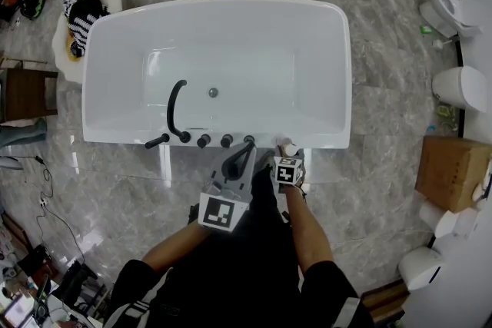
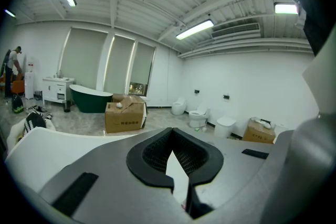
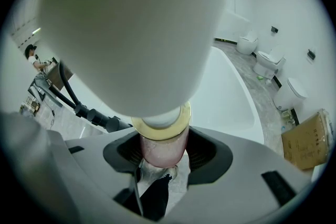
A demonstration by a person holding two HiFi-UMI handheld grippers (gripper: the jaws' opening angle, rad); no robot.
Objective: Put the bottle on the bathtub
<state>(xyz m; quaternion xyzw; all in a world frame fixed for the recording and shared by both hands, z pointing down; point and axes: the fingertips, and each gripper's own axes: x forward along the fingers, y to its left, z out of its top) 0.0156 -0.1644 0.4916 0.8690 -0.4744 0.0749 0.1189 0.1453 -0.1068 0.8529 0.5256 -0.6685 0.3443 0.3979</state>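
The bottle has a pink body, a gold ring and a big white cap that fills the upper part of the right gripper view. My right gripper is shut on the pink body. In the head view the bottle sits at the near rim of the white bathtub, held by the right gripper, right of the black knobs. My left gripper is just left of it, over the same rim. Its jaws meet at the tips with nothing between them.
A black curved faucet rises from the tub's near rim. White toilets line the right wall, with a cardboard box below them. A stool with striped cloth stands left of the tub. Another box and a green tub stand farther off.
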